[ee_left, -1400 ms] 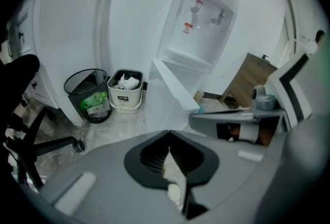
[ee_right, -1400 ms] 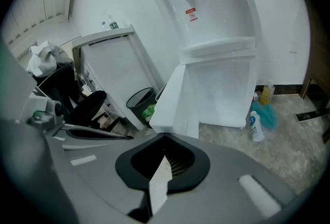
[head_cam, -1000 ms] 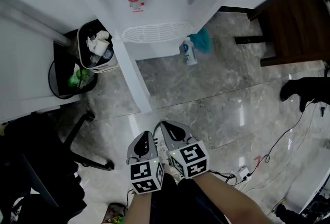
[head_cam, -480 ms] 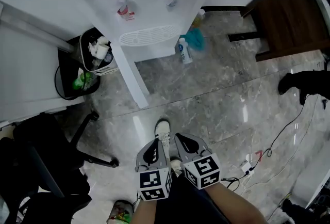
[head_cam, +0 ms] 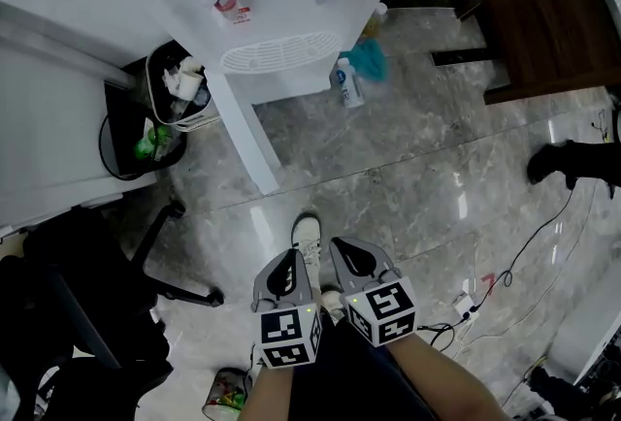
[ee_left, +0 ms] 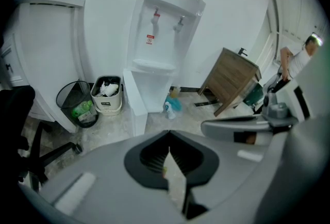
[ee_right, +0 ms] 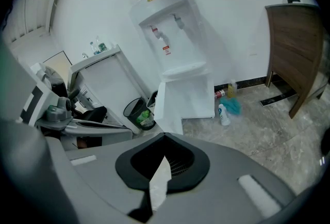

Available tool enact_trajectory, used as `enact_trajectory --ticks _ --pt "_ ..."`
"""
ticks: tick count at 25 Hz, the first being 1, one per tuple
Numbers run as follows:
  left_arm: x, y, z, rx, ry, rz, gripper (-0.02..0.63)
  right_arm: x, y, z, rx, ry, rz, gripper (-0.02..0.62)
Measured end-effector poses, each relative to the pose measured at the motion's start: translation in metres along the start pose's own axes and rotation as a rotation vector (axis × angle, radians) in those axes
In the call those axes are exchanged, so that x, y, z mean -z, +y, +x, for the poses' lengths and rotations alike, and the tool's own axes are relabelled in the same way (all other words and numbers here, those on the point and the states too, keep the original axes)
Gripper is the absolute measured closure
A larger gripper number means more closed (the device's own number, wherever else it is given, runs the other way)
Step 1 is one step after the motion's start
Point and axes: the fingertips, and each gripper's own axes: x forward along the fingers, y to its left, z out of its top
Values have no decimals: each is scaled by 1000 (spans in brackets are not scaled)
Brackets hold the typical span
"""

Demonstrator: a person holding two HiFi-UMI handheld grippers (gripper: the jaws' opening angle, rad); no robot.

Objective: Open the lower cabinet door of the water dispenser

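Left claw [head_cam: 288, 262] and right claw [head_cam: 350, 252] are both clenched on nothing, near the body. The water dispenser [head_cam: 272, 7] stands far ahead. Its lower door [head_cam: 247, 133] juts open nearward, well apart, closer to the left claw.

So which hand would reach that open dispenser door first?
Probably the left: the left gripper sits slightly nearer the open cabinet door than the right gripper. Both are shut and well back.
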Motion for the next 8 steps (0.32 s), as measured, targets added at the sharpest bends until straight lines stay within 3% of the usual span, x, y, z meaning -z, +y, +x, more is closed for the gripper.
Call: enact_trajectory --ticks 8 --pt "-9 6 2 -5 -16 -9 600 -5 4 5 -5 0 -19 600"
